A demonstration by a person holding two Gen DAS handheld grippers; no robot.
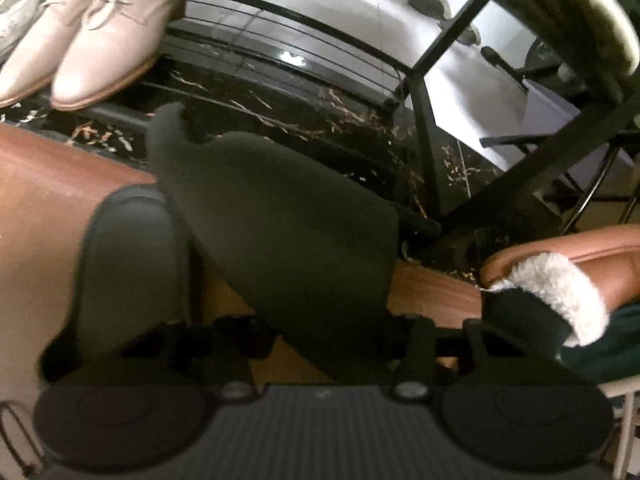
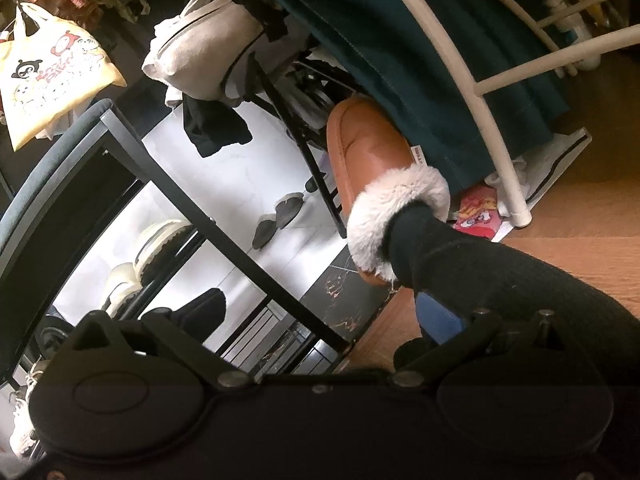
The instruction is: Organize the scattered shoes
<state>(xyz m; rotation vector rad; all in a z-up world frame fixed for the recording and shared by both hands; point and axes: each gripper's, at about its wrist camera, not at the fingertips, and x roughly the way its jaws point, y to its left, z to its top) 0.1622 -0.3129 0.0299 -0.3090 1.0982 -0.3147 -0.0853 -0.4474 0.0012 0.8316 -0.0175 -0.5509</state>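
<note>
Now | left hand-held gripper (image 1: 172,184): cannot tell | right hand-held gripper (image 2: 312,324): spread, near shoe rack (image 2: 240,248)

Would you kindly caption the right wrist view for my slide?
Fur-lined brown slipper worn on a dark-clad leg beside a black shoe rack.

1. Left gripper (image 1: 160,168): pitched steeply downward, its two dark fingers (image 1: 128,272) drawn close together; blur hides any contact.
2. Right gripper (image 2: 316,320): near level, jaws spread wide, empty.
3. Person's black-clad leg (image 2: 500,280): extends beside the right gripper.
</note>
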